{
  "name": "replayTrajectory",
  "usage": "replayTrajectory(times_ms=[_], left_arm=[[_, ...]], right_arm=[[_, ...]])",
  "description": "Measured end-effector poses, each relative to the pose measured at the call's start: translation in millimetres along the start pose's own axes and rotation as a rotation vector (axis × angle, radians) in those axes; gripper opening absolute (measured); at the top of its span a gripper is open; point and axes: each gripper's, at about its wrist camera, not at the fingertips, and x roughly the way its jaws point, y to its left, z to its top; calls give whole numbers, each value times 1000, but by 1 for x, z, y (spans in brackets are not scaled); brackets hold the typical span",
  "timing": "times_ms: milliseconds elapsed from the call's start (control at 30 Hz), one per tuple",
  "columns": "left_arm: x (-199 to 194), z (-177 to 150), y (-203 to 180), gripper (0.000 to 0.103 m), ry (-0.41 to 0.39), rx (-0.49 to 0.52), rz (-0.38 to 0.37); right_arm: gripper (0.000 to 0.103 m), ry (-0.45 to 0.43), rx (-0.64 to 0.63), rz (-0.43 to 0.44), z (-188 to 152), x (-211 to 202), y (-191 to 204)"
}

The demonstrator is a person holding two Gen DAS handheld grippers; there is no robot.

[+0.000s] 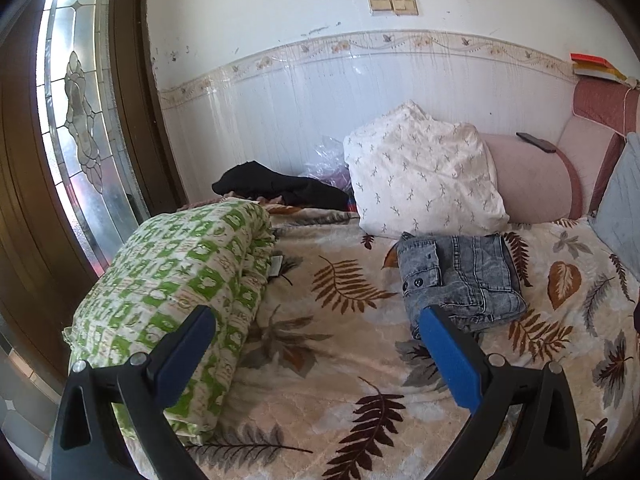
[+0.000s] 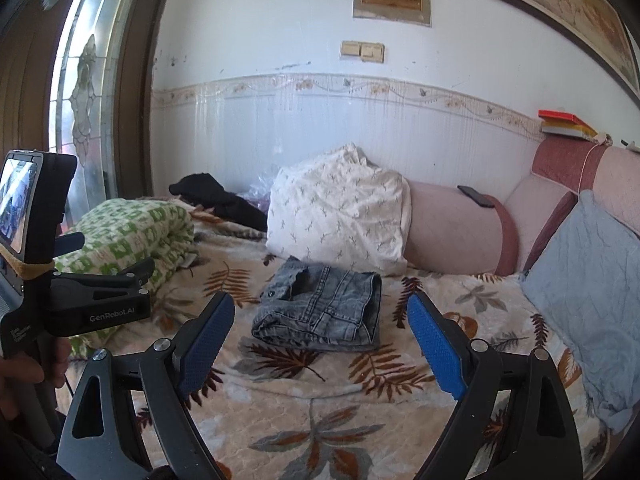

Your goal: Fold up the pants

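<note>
**Pants lie folded; both grippers released**

At nine o'clock sits one green checked quilt (image 2: 132,232). Your left gripper (image 1: 316,356) is spread wide and empty. One pair of grey pants (image 2: 320,308) lies folded at centre on the leaf blanket (image 2: 320,408). Your right gripper (image 2: 320,344) is equally released. Approach low; pinch the layers together.

1. Left gripper (image 1: 316,336): fingers spread wide, nothing between them, tilted downward.
2. Right gripper (image 2: 320,332): fingers (image 2: 208,344) spread wide, empty, tilted downward.
3. Left hand (image 2: 24,376): wrapped around its gripper's handle.
</note>
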Motion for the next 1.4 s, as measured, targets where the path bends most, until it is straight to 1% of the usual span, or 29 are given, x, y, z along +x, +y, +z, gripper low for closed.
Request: replayTrajectory(times_ms=[200,400,733,1400], left_arm=[[18,-2,-8,103,21,8,-13],[25,-2,-13,103,32,13,-18],[32,-2,-13,103,39,8,-24],[45,-2,2,103,48,-36,-34]], right_arm=[[89,34,15,-1,-6,21,-8],[89,52,25,-4,-10,34,-12],[89,59,17,-1,-8,44,-8],[89,61,-5,-3,0,56,9]])
